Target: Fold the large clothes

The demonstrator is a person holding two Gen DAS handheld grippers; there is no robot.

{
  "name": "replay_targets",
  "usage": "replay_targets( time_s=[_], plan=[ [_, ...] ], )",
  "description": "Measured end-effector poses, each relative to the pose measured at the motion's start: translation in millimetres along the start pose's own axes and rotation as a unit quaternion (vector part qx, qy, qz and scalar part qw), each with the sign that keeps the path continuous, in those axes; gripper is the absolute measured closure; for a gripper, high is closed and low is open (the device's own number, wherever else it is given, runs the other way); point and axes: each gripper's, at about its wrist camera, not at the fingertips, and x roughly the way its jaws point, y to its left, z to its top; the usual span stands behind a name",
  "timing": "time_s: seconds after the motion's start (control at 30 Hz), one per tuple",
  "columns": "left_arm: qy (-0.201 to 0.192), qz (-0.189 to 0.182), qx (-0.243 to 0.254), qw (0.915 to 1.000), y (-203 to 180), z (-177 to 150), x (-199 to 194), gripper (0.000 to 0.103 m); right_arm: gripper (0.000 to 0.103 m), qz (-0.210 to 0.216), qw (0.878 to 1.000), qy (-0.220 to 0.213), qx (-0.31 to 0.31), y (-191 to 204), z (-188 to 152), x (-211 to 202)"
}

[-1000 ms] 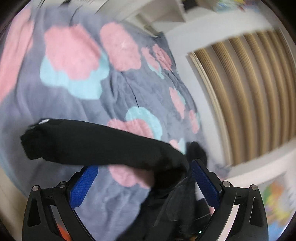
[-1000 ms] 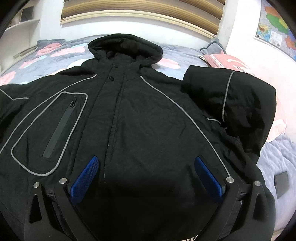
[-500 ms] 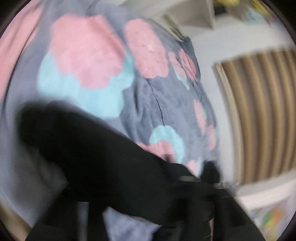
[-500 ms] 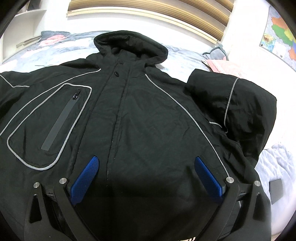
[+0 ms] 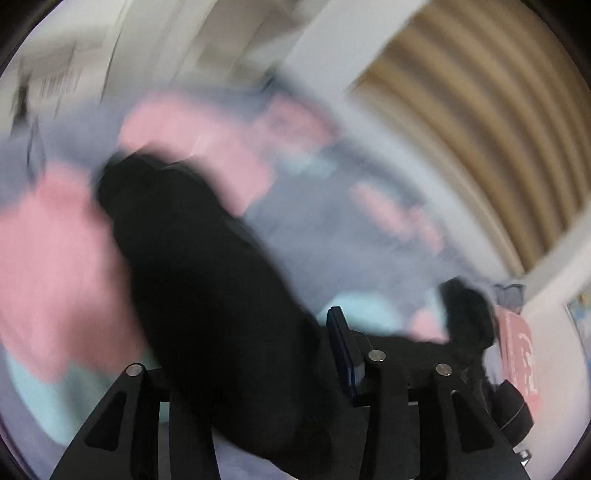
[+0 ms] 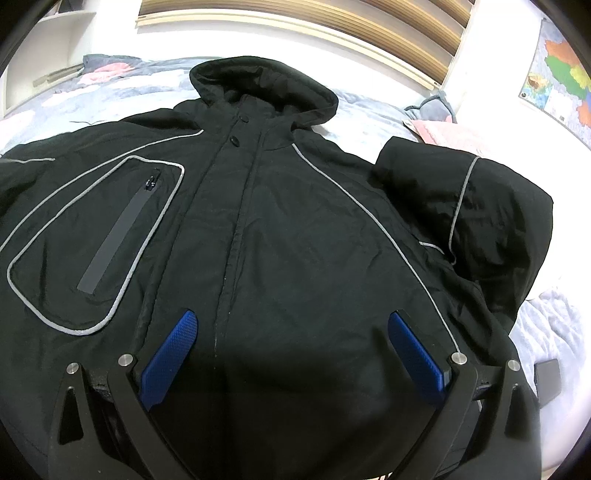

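Bedding in grey with pink and pale blue flowers (image 5: 59, 266) covered the bed, and a slatted wooden headboard (image 6: 295, 22) ran along the wall behind it. On this lay a large black hooded jacket (image 6: 295, 240), front up and closed, with grey piping and a zipped chest pocket (image 6: 107, 251). One sleeve (image 6: 472, 221) was already folded in over the body on the picture's right.

The right gripper (image 6: 291, 358) hovered over the jacket's lower front, its blue pads spread wide with nothing clamped between them.

The left gripper (image 5: 255, 369) appeared in a heavily blurred view (details were hard to make out). The other black sleeve (image 5: 192, 258) ran down between its jaws, which were opening; whether the pads pressed the cloth I could not tell.

I judged the step in hand to be folding that second sleeve across the chest. The next move would call for laying the sleeve flat over the front before any fold of the body.
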Motion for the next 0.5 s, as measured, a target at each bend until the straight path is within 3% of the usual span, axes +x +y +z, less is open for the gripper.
replay_targets(
  time_s=[0.07,0.13,0.23,0.3,0.37,0.4,0.5],
  plan=[
    [0.028,0.001,-0.032,0.9991,28.1,-7.3,17.2,0.059,0.0,-0.003,1.0,0.002,-0.004,1.1,-0.3,1.4],
    [0.034,-0.016,-0.06,0.9975,47.7,-14.5,20.8,0.046,0.0,-0.006,1.0,0.001,-0.007,2.0,-0.6,1.6],
    [0.019,-0.046,-0.098,0.994,66.3,-23.3,18.7,0.043,0.0,-0.007,1.0,-0.001,-0.008,2.1,-1.0,1.8],
    [0.007,-0.044,-0.108,0.9931,67.2,-20.0,19.0,0.043,0.0,-0.006,1.0,0.002,-0.007,1.6,-1.3,2.1],
    [-0.008,-0.022,-0.096,0.9951,61.7,-18.4,15.4,0.06,0.0,-0.004,1.0,0.004,-0.006,1.8,-0.8,2.5],
    [-0.014,-0.017,-0.077,0.9968,52.9,-17.9,10.6,0.082,0.0,-0.004,1.0,0.004,-0.006,1.1,-0.9,2.2],
    [-0.046,0.01,-0.005,0.9989,8.8,-23.7,-8.0,0.085,0.0,-0.006,1.0,0.003,-0.006,1.2,0.1,0.6]
  ],
)
